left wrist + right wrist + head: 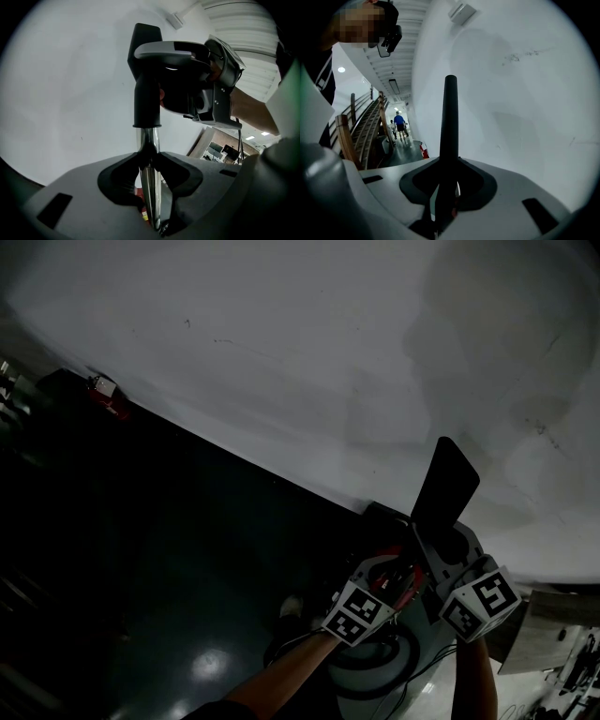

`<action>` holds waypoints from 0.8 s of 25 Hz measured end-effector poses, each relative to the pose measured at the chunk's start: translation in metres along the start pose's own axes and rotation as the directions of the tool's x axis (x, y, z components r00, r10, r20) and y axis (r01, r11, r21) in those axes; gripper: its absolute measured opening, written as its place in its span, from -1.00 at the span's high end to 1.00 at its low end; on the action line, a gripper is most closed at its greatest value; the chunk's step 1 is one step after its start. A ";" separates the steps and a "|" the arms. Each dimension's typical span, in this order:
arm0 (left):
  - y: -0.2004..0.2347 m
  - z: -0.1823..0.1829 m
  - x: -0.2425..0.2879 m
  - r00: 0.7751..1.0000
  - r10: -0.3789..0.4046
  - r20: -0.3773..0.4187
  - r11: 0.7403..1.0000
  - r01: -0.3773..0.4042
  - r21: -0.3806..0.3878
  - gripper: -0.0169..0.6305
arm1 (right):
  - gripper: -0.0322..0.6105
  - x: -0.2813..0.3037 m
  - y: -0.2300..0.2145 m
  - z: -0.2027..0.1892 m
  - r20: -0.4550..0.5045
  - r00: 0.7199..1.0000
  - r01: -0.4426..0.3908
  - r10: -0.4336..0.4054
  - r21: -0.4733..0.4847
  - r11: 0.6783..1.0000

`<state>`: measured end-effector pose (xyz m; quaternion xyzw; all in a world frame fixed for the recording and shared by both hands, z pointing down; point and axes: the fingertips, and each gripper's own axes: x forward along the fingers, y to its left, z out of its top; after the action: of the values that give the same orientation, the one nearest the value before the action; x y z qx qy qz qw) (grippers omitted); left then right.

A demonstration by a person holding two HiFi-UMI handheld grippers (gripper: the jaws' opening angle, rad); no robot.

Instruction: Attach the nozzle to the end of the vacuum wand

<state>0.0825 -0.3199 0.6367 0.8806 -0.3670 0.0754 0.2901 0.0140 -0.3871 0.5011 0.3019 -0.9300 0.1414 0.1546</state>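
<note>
I could read no print: the red-and-yellow patch (142,214) below the left gripper's (149,165) jaws was too small, and the two marker cubes (357,613) showed only black-and-white squares. I counted one shiny chrome vacuum wand (149,143), clamped between the left jaws. One black tapered plastic nozzle (450,117) was pinched by the right gripper (447,180), its collar meeting the wand's top end and its tip toward twelve o'clock. One red fire extinguisher (424,150) stood at the nozzle's eight o'clock. The wand's lower run was cut off.
</note>
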 end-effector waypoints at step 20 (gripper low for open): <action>0.006 0.005 -0.012 0.999 0.041 -0.019 0.999 -0.041 -0.014 0.39 | 0.52 -0.033 -0.001 0.035 0.192 0.981 0.002 -0.020 0.095 0.995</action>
<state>0.0692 -0.3186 0.6308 0.8700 -0.3830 0.0868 0.2981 0.0327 -0.3829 0.4570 0.3264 -0.9312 0.1544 0.0501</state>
